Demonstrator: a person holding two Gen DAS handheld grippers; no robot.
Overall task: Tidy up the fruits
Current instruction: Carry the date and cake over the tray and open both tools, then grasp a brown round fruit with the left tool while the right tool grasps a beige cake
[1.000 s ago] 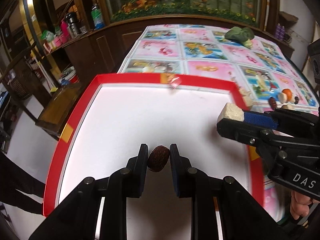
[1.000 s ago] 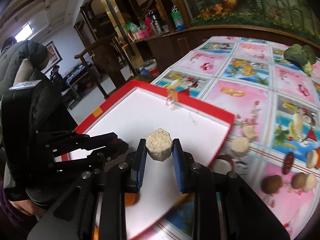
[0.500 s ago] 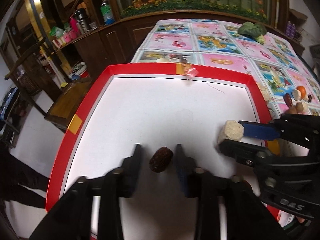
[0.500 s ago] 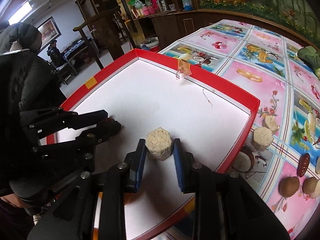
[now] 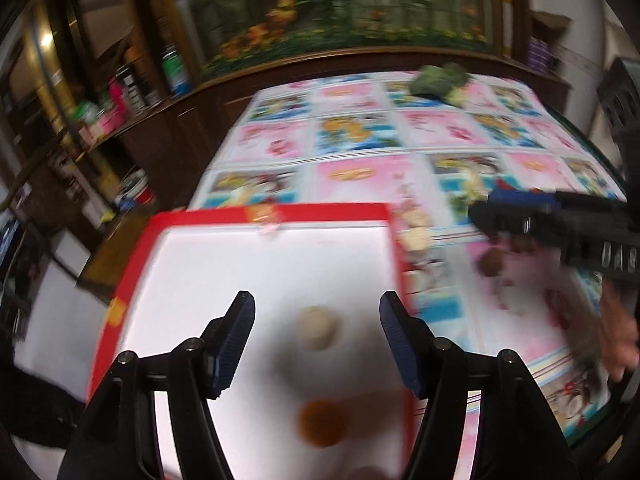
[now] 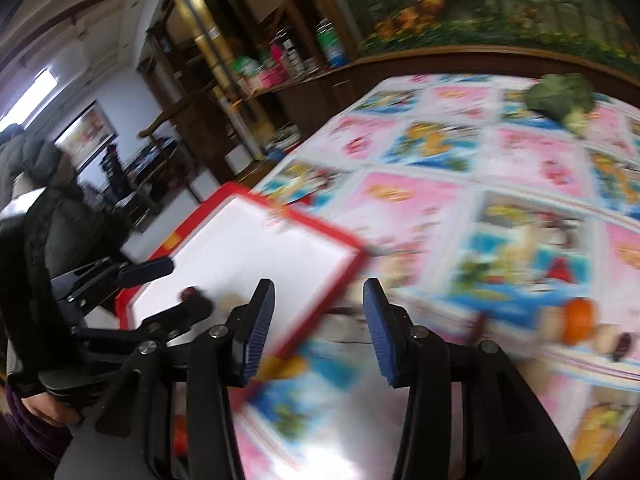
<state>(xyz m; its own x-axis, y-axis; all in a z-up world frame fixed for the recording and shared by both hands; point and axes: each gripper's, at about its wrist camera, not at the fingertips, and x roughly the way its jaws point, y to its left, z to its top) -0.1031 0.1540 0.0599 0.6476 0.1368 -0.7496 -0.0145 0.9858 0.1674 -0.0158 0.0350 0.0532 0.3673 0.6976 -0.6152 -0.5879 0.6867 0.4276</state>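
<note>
- Tray, red-rimmed with a white floor, lies at the near left corner of the counter, which carries a pink and blue picture cloth.
- Left tongs hang above the tray floor, jaws opening, pads spread wide and pressing on nothing.
- Pale round piece lies on the tray floor in the gap between those pads, clear of both; blur hides any long axis.
- Orange-brown round fruit lies on the tray floor nearer the camera than the pale piece; it looks round, so no heading can be given.
- Small dark fruit shows on the tray floor in the right wrist view, beside the left tongs' lower finger; its long axis cannot be told.
- Right tongs are off the tray, past its right rim, over the cloth; jaws opening, nothing between the pads.
- Loose pieces, including an orange fruit, lie on the cloth well to the right of the tray.
- Green vegetable lies at the far side of the counter, well apart from the tray.
</note>
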